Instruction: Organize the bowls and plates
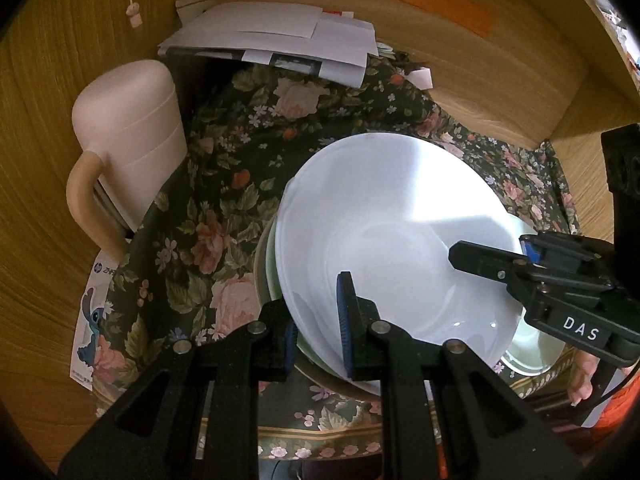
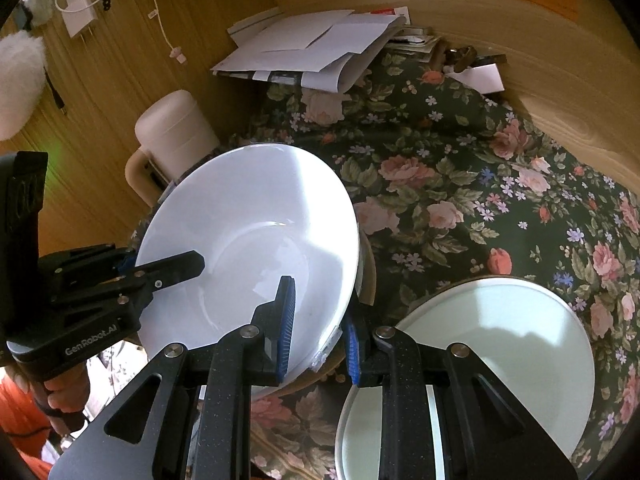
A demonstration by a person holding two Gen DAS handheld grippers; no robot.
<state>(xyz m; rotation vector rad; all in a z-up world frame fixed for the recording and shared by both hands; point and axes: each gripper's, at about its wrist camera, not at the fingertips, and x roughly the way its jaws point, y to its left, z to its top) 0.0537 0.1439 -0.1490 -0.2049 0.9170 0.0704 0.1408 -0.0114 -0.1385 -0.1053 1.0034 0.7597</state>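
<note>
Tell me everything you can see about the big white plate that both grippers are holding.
The white plate is round, glossy and plain, ceramic by its look, with a wide sloping rim around a shallow flat well. It is empty and looks clean. It sits tilted over a pale green dish beneath it, above the floral tablecloth. The left gripper clamps one edge and the right gripper the opposite edge, one finger of each lying over the plate's face.

The right gripper (image 2: 318, 334) pinches the near rim of a tilted, glossy white round plate (image 2: 248, 240), while the left gripper (image 2: 160, 276) clamps its left rim. A pale green round plate (image 2: 500, 344) lies on the floral-clothed table (image 2: 460, 184), toward its near right corner.
</note>
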